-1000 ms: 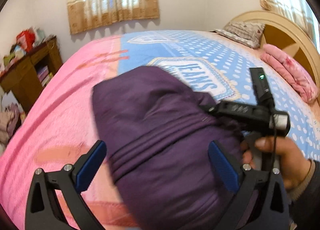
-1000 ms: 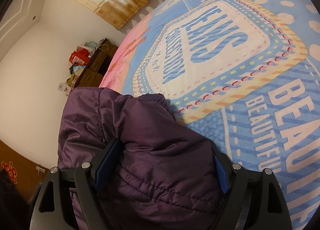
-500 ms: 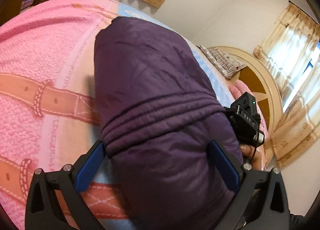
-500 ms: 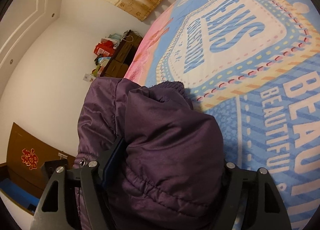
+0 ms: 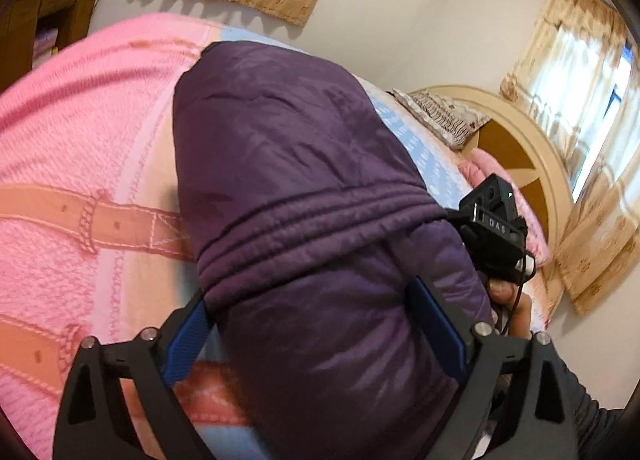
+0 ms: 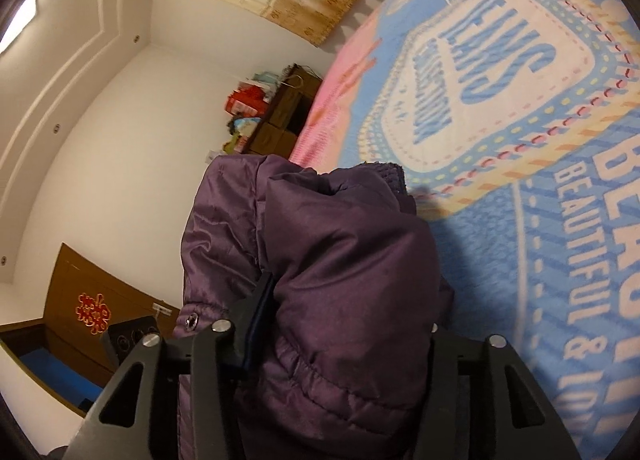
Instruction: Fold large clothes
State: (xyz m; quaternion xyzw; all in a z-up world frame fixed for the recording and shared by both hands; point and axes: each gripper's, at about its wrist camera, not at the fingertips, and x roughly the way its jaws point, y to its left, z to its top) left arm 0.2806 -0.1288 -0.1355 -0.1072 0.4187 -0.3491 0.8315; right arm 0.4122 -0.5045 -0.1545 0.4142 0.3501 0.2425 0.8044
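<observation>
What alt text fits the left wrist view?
The left gripper grips a bulky purple padded jacket above a pink and blue blanket. At right, a hand holds the right gripper against the jacket.

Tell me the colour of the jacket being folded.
Dark purple; the jacket shows best in the left wrist view.

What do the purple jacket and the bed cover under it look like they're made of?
The purple jacket looks like padded synthetic shell, probably nylon or polyester: slight sheen, puffy bulk, stitched quilting lines. The bed cover looks like soft, matte, fleecy or terry-like blanket fabric with a nubby printed surface; the exact fibre cannot be told.
</observation>
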